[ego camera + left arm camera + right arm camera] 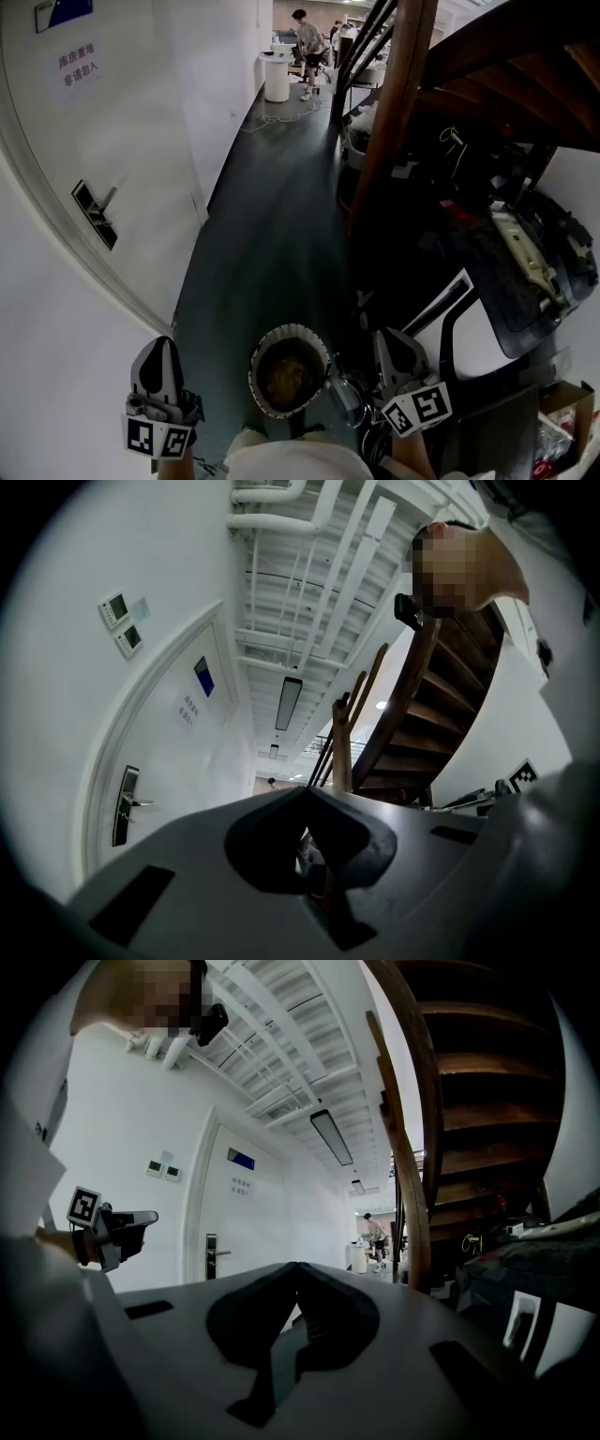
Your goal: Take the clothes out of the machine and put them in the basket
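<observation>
My left hand-held gripper (pixel 305 791) is shut tight, its jaws tip to tip with nothing between them, and my right hand-held gripper (pixel 295 1266) is closed and empty as well. Both are raised before me, well apart. Between them, close in front of me, the round basket (pixel 255 367) stands on the dark floor (pixel 272 234) with a brownish heap (pixel 289 373) inside, too dim to make out further. To my right sits the white machine (pixel 483 352), its dark top part beside a cluttered, shadowed corner. A wooden staircase (pixel 403 103) climbs above that side. On my left runs a white wall with a door (pixel 84 150) and its handle (pixel 94 214). Down the corridor a white bin (pixel 277 77) stands near a person (pixel 307 42).
</observation>
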`<control>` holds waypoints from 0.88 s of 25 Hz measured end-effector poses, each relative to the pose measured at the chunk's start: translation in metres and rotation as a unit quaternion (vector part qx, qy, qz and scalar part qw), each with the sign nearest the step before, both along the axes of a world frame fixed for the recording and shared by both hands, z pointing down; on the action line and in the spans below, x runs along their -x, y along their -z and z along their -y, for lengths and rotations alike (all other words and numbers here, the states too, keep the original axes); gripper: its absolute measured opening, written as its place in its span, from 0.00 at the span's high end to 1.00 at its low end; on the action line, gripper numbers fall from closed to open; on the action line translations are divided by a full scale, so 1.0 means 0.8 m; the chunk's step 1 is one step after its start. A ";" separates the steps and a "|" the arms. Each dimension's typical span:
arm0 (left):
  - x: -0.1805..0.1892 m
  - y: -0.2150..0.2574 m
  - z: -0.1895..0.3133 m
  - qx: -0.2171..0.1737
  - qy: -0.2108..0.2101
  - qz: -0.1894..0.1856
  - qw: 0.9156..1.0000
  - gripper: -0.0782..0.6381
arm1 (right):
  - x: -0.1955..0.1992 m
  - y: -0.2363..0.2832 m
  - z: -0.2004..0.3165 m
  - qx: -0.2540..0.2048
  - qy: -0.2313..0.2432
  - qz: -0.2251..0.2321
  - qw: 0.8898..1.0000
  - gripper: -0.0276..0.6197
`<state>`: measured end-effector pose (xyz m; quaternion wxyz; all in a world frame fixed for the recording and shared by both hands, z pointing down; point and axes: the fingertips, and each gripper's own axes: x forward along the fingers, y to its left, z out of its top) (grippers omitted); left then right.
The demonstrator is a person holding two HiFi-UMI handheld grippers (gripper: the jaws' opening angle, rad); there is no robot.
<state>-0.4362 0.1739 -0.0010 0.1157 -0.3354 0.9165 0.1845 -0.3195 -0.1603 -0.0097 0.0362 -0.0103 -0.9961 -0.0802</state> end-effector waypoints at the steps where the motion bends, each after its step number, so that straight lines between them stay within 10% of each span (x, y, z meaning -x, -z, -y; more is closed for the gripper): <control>1: 0.000 0.000 -0.001 -0.001 0.000 0.000 1.000 0.87 | 0.002 0.001 -0.002 -0.002 -0.001 0.004 1.000 0.94; 22: -0.025 -0.015 -0.017 0.011 0.008 -0.025 1.000 0.87 | 0.004 -0.011 -0.029 -0.010 0.015 0.009 1.000 0.94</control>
